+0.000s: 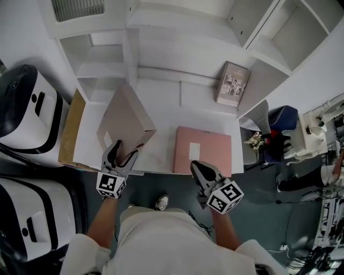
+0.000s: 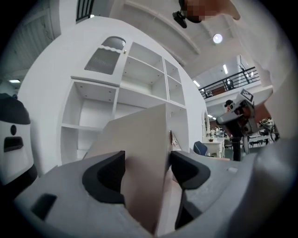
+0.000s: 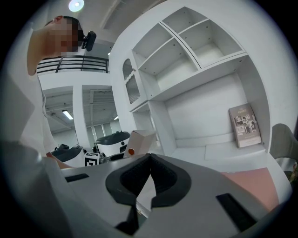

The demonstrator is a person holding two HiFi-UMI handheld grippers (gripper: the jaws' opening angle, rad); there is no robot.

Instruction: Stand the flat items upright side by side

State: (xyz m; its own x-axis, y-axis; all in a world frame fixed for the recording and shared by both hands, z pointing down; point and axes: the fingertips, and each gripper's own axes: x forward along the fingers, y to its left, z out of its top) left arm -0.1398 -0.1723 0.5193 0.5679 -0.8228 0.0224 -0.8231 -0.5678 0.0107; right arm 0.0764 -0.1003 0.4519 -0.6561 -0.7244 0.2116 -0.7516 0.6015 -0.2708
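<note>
Left gripper [image 1: 122, 154] clamps near corner of beige flat box [image 1: 124, 121]; we tilt it up at front-left edge of desk [image 1: 161, 107] to stand it. Right gripper [image 1: 200, 168], jaws together, empty, hovers beside pink box [image 1: 203, 149] lying flat at front edge.

Your head view is bright and even: soft shadows under the white shelf unit [image 1: 183, 48], floor [image 1: 258, 185] dark at the bottom. Both gripper views show heavy fisheye bend and black corners. Round ceiling lamp [image 2: 217, 38] blows out upper right in your left gripper view, another lamp [image 3: 76, 4] top left in the right. Close foreground is soft.
</note>
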